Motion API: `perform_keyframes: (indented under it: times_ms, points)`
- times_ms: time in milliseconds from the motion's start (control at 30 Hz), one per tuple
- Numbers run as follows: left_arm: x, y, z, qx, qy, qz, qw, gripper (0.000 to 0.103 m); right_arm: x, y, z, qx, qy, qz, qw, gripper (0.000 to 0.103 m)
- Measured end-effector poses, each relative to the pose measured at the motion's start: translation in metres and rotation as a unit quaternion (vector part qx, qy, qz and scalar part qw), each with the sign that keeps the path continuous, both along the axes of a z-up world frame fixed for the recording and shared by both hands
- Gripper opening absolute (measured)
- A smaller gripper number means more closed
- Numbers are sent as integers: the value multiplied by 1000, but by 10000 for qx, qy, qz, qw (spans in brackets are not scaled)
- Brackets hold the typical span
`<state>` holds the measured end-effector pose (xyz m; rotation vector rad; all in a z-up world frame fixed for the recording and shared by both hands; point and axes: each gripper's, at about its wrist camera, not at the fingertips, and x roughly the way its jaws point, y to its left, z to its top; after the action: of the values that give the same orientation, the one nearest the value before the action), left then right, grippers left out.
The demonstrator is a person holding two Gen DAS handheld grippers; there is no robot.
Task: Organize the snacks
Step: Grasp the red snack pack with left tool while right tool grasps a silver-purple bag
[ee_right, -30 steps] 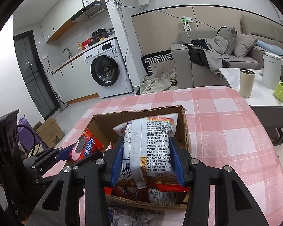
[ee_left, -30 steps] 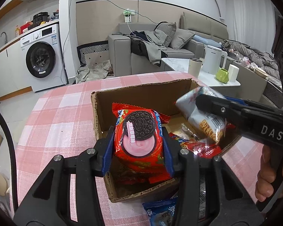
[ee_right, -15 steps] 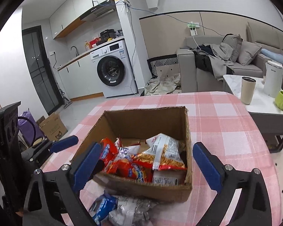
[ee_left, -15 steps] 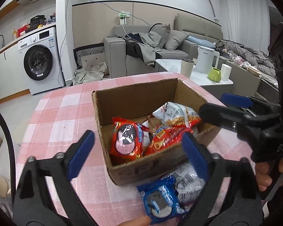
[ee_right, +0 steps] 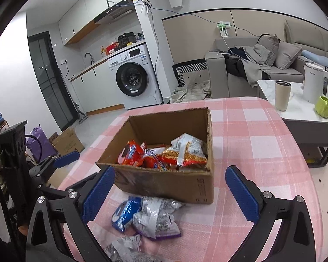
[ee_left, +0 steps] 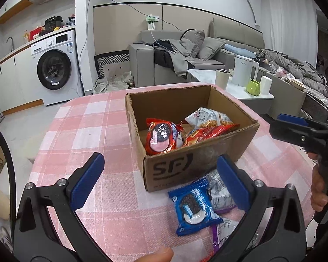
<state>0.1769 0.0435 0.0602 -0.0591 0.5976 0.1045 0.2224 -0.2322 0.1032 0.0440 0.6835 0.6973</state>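
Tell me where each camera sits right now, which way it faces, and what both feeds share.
Left wrist: on the left gripper, angled down at the cardboard box; open blue pads, right gripper, a hand.
Right wrist: on the right gripper, same slant from the box's other side; open pads, left gripper.
Shared: box, blue cookie pack, pink checked table, washing machine, sofa.

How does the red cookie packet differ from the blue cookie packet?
The red cookie packet is inside the cardboard box, leaning upright; the blue cookie packet lies flat on the checked tablecloth in front of it. The red one shows pink cream, the blue one white. Both picture a dark sandwich cookie.
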Motion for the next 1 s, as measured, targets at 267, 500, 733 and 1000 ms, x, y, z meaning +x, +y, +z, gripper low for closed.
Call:
perform_keyframes:
  times_ms: [267, 500, 733, 1000]
  points:
    - [-20, 4, -2, -69, 88, 93, 9999, 102, -4, -6, -12, -187, 188, -5, 9996, 103]
    - [-42, 3, -6, -142, 181, 35, 9997, 102, -10, -4, -17, -327, 286, 141, 9990, 103]
    - [-55, 1, -10, -137, 260, -6, 9996, 102, -24, 7, -29, -702, 301, 393, 9963, 103]
    - [-71, 1, -14, -95, 289, -50, 9995, 102, -45, 18, -42, -817, 338, 697, 9936, 103]
